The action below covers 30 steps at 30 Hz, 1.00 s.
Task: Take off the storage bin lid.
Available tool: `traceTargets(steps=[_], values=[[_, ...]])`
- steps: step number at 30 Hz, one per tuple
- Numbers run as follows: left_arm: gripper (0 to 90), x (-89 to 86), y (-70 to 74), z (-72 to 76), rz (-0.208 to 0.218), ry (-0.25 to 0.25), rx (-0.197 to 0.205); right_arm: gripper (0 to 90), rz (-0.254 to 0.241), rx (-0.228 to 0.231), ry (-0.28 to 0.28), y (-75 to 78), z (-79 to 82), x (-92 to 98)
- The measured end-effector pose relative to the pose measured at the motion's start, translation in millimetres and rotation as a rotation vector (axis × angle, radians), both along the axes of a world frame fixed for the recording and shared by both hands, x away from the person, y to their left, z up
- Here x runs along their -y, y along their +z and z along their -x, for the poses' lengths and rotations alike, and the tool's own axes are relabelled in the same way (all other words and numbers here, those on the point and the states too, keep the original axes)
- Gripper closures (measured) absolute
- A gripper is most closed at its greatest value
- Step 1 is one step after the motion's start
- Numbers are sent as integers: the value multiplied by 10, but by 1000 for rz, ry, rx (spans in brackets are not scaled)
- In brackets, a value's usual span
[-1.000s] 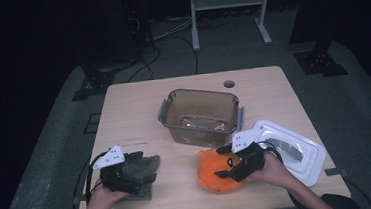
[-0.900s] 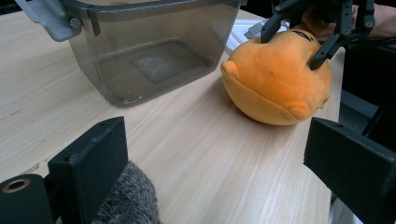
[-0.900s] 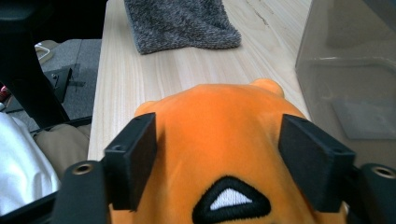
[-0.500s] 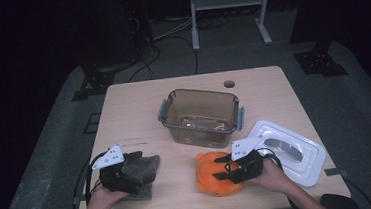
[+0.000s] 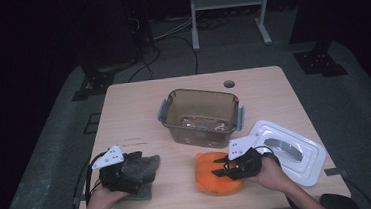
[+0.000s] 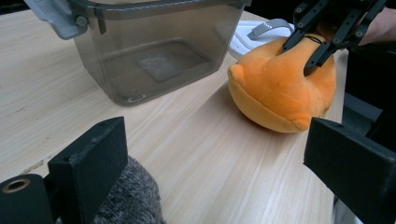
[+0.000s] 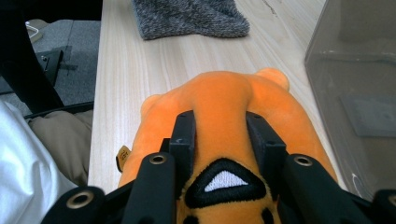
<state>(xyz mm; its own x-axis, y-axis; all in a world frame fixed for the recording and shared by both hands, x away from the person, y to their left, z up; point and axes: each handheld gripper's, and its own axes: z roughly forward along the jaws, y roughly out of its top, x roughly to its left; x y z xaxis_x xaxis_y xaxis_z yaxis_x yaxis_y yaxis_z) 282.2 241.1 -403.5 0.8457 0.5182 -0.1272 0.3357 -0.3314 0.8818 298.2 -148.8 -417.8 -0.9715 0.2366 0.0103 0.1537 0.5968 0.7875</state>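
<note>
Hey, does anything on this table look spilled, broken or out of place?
Nothing stands out. The clear bin sits upright and empty, its white lid flat beside it. The right gripper, jaws just closed, pinches the orange plush toy.

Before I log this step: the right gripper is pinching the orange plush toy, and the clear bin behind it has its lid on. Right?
Not quite. The right gripper does pinch the orange plush toy, but the clear bin is open; the high view shows its white lid lying on the table beside it.
</note>
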Motion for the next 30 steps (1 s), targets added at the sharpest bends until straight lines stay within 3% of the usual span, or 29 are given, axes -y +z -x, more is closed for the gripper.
traceTargets(steps=[11,20,24,30], values=[[57,-48,1,5,6,16,3,690,-12,-69,-17,95,-75,-27],[57,-93,-12,0,2,27,0,690,-47,-124,16,168,-64,-50],[57,-119,-17,-1,4,30,-3,690,-68,-127,34,280,-20,-62],[58,-137,-31,-4,4,32,-6,689,-128,-127,54,568,51,-79]])
